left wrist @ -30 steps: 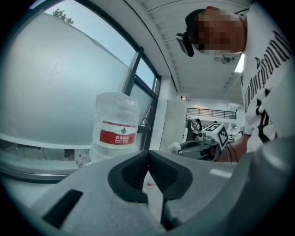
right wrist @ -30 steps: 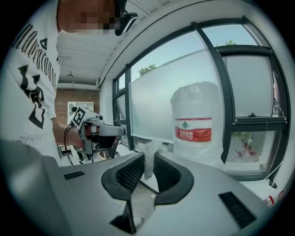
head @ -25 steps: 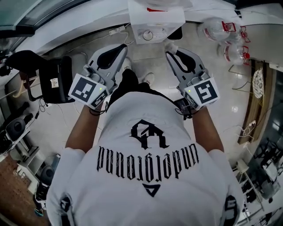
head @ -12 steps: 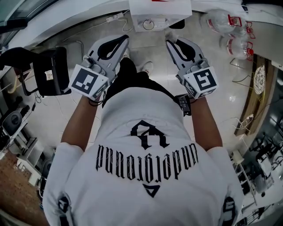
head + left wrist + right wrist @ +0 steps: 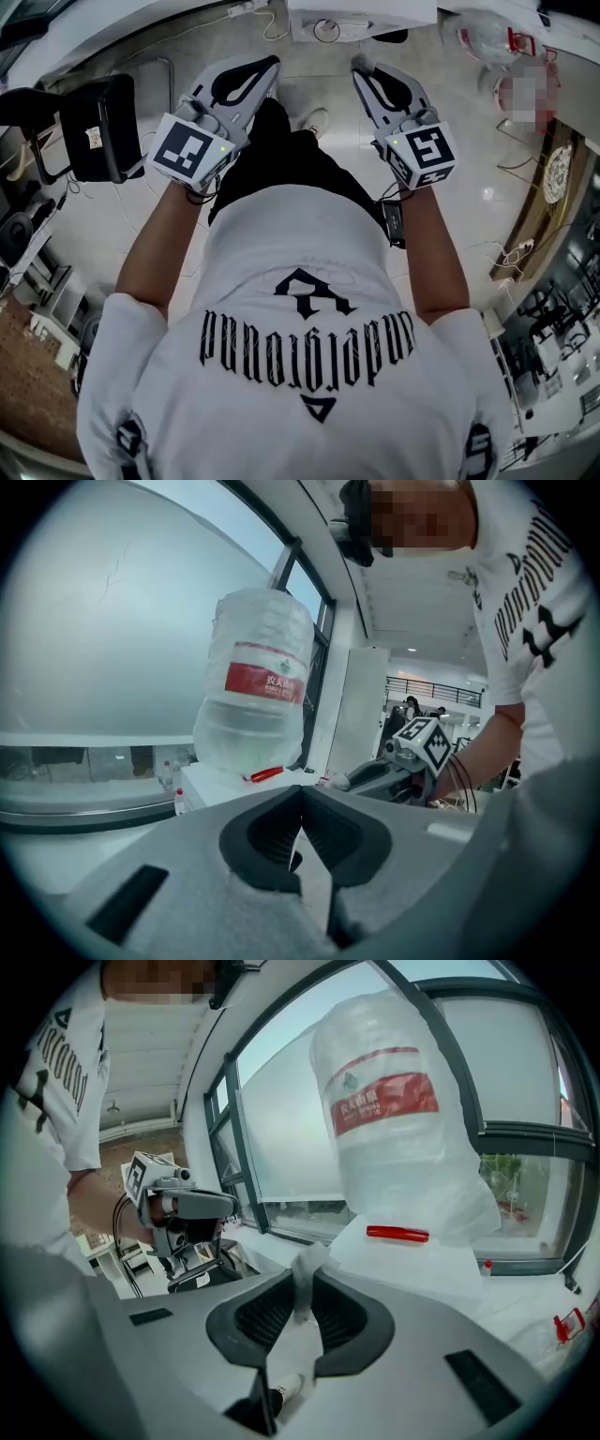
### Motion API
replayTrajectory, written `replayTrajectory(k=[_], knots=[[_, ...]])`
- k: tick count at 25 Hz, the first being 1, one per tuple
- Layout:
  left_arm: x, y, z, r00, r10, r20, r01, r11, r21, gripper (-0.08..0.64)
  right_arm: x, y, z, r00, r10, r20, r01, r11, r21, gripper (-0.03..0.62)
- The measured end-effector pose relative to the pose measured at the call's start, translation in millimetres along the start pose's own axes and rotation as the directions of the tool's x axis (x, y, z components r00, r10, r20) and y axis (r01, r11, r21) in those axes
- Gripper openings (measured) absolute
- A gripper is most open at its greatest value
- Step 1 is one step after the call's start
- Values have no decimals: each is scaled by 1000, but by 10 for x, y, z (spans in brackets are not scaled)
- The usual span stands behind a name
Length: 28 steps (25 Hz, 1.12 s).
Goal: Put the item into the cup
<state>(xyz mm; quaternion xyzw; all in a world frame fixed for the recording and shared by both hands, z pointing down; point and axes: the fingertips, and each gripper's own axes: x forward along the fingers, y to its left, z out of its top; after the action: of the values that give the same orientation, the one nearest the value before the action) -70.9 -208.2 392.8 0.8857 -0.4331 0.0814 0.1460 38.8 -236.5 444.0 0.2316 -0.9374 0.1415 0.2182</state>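
My right gripper (image 5: 359, 67) is shut on a small white crumpled item (image 5: 307, 1262), which sticks out past the jaw tips. The item also shows as a pale scrap (image 5: 357, 64) in the head view. My left gripper (image 5: 272, 64) is shut with nothing between its jaws, as the left gripper view (image 5: 302, 791) confirms. Both are held side by side at waist height, above the floor, pointing towards a white water dispenser (image 5: 361, 14). I cannot make out a cup in any view.
A large clear water bottle (image 5: 403, 1119) with a red label stands upside down on the dispenser, and a red tap (image 5: 397, 1234) sits below it. A black chair (image 5: 94, 131) is at the left. Spare water bottles (image 5: 483, 37) lie on the floor at the right.
The dispenser has slid towards the top edge of the head view and more of the person's shirt shows. Both grippers stay shut and keep their spacing.
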Motion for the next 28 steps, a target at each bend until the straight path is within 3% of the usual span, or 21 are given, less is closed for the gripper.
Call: replayTrajectory(k=[10,16,22,28], knots=[[246,220,-511,998,-23,-60,21,999,-28,12,478,-72,-435,997,37,-66,-36,999,5,66],[432,254,-866,994,-63,-93,65,998,9,12,754,-166,-714,994,48,-96,-46,999,23,66],[538,497,-1228,995,-3,-99,-3,998,-62,12,974,-251,-1025,991,43,-124,-40,999,28,66],[706,578,-1568,993,-13,-122,5,998,-69,12,1166,-432,-1317,989,31,-147,-25,999,40,66]])
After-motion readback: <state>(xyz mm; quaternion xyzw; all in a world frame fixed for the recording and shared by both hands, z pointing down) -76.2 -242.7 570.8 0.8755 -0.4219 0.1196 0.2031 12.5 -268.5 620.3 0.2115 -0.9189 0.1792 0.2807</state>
